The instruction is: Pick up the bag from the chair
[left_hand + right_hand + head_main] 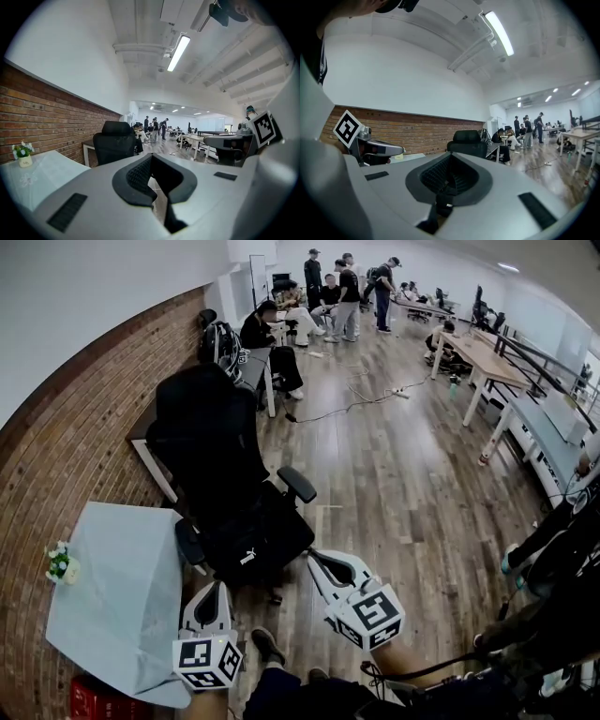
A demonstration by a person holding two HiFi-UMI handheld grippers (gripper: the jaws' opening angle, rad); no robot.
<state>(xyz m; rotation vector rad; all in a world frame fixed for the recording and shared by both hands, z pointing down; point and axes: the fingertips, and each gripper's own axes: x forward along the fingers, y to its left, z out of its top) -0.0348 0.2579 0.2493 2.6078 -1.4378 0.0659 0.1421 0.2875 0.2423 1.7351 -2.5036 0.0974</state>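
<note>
A black bag (251,542) with a small white logo lies on the seat of a black office chair (208,432). My left gripper (222,586) is at the bag's near left edge, jaws closed to a thin slit with wood floor showing through. The right gripper (314,558) touches the bag's near right edge. Its jaws are shut on a black strip with a small white tag (445,204), apparently a strap of the bag. The chair back appears ahead in the left gripper view (115,140) and in the right gripper view (468,143).
A table under a pale cloth (117,592), with a small flower pot (62,564), stands left of the chair by the brick wall (89,413). A red crate (94,701) sits under it. Desks (483,357), seated and standing people (349,296) and floor cables (352,404) fill the far room.
</note>
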